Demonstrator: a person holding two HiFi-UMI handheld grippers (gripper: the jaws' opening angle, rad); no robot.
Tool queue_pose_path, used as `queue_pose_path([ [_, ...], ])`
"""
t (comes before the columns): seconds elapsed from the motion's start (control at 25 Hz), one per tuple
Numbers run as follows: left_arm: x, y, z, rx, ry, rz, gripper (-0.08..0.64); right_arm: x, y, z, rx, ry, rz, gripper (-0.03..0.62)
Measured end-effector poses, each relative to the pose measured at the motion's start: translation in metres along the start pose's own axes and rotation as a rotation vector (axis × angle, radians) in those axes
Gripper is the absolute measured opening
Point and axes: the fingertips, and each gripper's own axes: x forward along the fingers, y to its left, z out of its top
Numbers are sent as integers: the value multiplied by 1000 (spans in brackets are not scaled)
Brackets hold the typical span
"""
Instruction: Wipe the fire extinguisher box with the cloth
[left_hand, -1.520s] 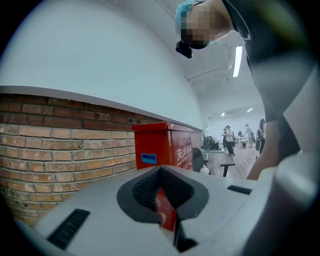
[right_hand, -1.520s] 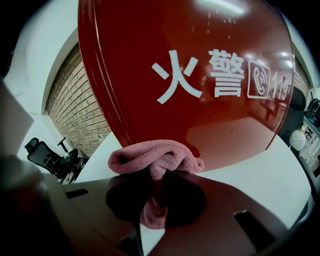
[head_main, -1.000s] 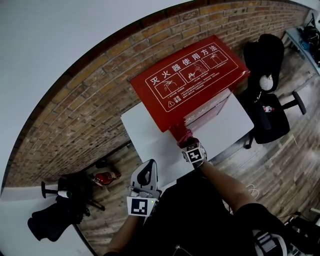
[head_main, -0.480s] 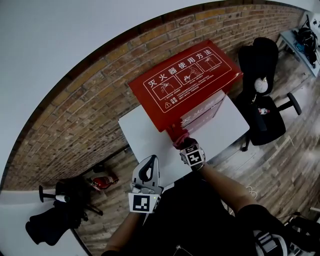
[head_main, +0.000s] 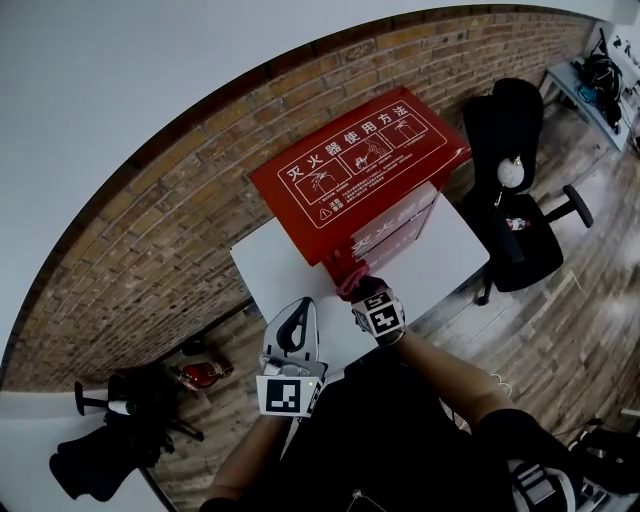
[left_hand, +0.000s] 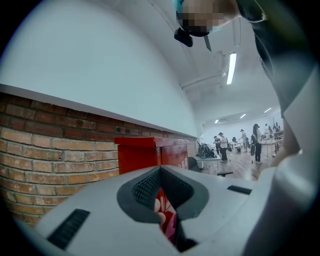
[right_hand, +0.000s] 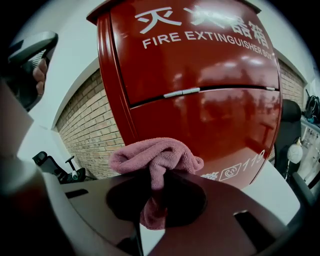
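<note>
Cloth (right_hand: 156, 159) pinched between fingers of right gripper (right_hand: 153, 196).

White table (head_main: 268, 272) against brick wall (head_main: 150, 245), black office chair (head_main: 522, 240) beside it on wooden floor (head_main: 560, 335)

"What faces the right gripper (right_hand: 156, 190)?"
"The fire extinguisher box (right_hand: 200, 100): glossy red, smooth, mirror-like, seemingly painted metal."
"Between its jaws?"
"The cloth (right_hand: 155, 156): pink, soft, matt, nappy pile."
"Beyond the left gripper (left_hand: 161, 192)?"
"A brick wall (left_hand: 50, 150), rough and matt."
</note>
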Motion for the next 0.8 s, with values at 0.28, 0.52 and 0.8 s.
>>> queue_pose_path([
  [0.28, 12, -7, 11, 5, -20, -24, 49, -14, 7, 18, -2, -29, 16, 64],
  [0.52, 21, -4, 18, 4, -37, -30, 49, -24, 12, 34, -6, -58, 27, 64],
  [0.8, 29, 1, 24, -12, -57, -19, 49, -40, 19, 55, -27, -99, 41, 64],
])
